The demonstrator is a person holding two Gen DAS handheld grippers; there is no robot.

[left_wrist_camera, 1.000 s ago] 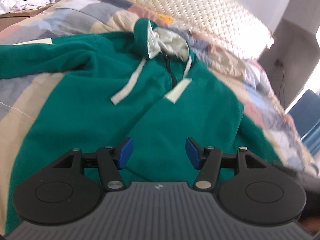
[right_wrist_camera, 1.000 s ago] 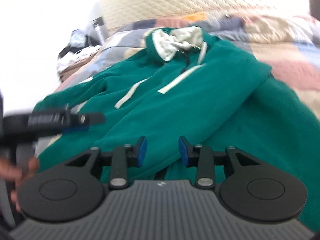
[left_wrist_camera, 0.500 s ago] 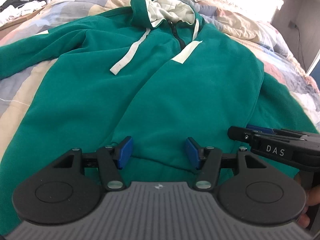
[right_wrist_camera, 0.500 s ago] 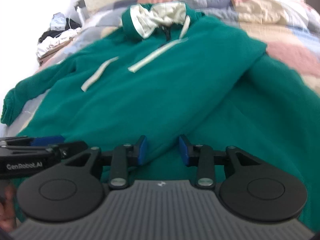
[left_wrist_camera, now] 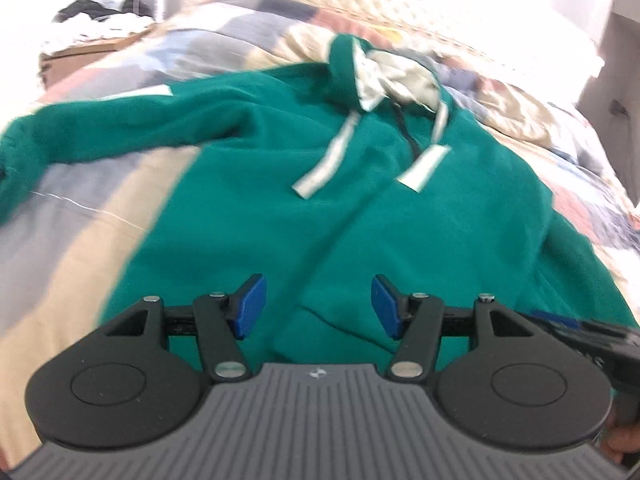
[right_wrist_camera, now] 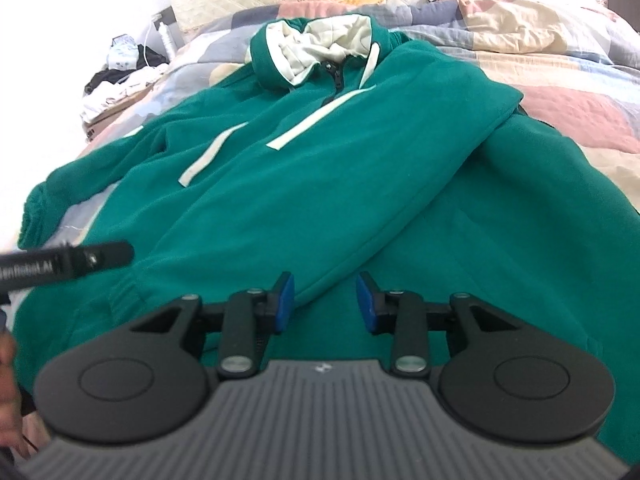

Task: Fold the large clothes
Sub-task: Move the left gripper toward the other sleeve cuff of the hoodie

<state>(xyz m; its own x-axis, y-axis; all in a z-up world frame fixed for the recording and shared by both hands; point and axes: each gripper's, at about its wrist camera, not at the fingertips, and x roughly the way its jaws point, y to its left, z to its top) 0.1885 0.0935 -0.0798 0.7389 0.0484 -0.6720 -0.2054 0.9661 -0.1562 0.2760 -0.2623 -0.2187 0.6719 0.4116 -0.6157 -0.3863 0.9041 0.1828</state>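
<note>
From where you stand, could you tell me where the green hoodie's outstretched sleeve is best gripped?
Grip the outstretched sleeve at its ribbed cuff, coming from its open outer end with the left gripper. That sleeve lies flat, away from the body, and the cuff is its thickest free edge.

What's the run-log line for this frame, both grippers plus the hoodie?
left gripper: open, nothing held | right gripper: open, nothing held | green hoodie: face-up on bed quilt, one sleeve folded across front, other sleeve out
</note>
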